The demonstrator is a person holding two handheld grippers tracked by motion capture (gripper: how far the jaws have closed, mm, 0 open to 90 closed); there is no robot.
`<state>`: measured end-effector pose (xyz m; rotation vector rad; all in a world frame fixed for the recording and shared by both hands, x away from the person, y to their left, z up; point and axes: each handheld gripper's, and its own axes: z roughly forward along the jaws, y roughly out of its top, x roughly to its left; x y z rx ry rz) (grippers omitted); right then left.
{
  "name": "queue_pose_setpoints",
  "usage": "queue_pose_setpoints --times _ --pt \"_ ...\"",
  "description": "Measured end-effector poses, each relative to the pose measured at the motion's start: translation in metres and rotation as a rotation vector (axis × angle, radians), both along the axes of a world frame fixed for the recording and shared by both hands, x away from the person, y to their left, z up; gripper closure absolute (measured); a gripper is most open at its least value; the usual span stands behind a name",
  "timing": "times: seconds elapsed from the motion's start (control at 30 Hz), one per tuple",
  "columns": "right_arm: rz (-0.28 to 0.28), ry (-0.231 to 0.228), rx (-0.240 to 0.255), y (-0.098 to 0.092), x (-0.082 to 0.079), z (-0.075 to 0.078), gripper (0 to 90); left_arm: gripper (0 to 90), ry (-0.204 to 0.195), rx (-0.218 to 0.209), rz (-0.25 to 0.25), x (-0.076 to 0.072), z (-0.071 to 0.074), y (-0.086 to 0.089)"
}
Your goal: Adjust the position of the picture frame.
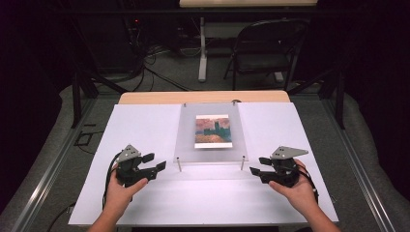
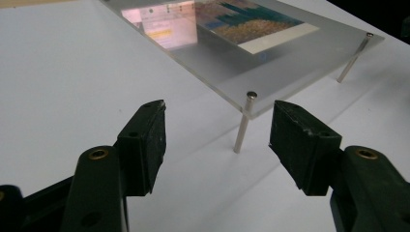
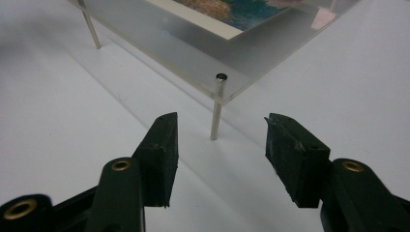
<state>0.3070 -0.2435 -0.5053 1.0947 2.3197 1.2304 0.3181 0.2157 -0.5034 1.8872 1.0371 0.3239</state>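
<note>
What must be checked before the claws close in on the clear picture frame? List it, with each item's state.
1. Left claw open, nothing between its jaws: ok.
2. Right claw open, nothing between its jaws: ok.
3. Left claw lined up with the frame's near left post: ok, the post stands just beyond the gap between its jaws.
4. Right claw lined up with the near right post: ok, same.
5. Clear picture frame standing level on its posts on the white table: ok for the near posts; far posts cannot tell.
6. Picture lying flat in the frame: ok.
</note>
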Motion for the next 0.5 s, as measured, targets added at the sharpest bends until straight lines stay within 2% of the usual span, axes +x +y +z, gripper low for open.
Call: queue_pose_setpoints --times 0.07,0.13,0.37,0.5 --pt "-0.01 0.014 0.014 -0.001 0.005 0.004 44.1 36.2 0.0 0.011 0.01 0.008 0.004 0.0" --pt "-0.016 0.005 0.022 -0.001 0.012 0.006 42.5 35.9 0.001 0.015 0.026 0.015 0.007 0.0" --pt "-0.032 0.024 0.027 0.001 0.037 0.012 36.7 34.9 0.014 -0.015 0.039 0.037 0.019 -0.003" --pt "-0.072 0.024 0.043 0.002 0.05 0.016 29.6 34.9 0.031 -0.012 0.041 0.047 0.024 -0.006"
